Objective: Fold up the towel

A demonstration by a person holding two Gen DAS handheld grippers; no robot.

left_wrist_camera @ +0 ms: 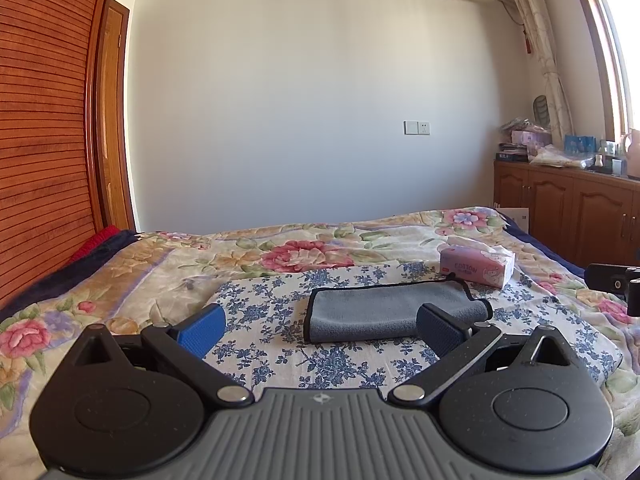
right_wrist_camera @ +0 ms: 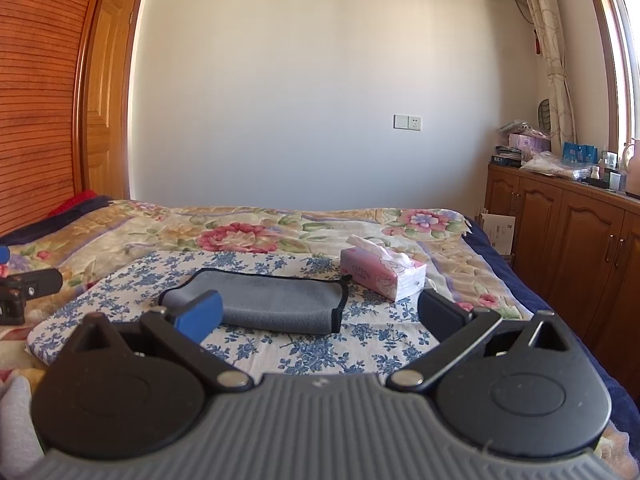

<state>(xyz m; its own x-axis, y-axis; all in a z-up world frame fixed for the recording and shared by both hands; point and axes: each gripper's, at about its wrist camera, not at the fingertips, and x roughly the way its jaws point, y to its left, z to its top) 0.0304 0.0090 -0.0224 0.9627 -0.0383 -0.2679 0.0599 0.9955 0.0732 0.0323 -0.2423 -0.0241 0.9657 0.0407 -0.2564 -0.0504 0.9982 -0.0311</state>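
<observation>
While both grippers hang over the bed (left_wrist_camera: 120, 264), the left gripper (left_wrist_camera: 320, 326) has its jaws spread wide with nothing between them, short of the grey towel (left_wrist_camera: 384, 308). Towel lies folded over on the blue-flowered cloth (left_wrist_camera: 264, 300), black-trimmed edge along its far side, with a pink tissue box (left_wrist_camera: 476, 266) just beyond its right end. Right gripper (right_wrist_camera: 320, 316) is equally wide open and empty, near the towel (right_wrist_camera: 276, 300) but apart from it; wooden cabinet (right_wrist_camera: 580, 232) far right.
</observation>
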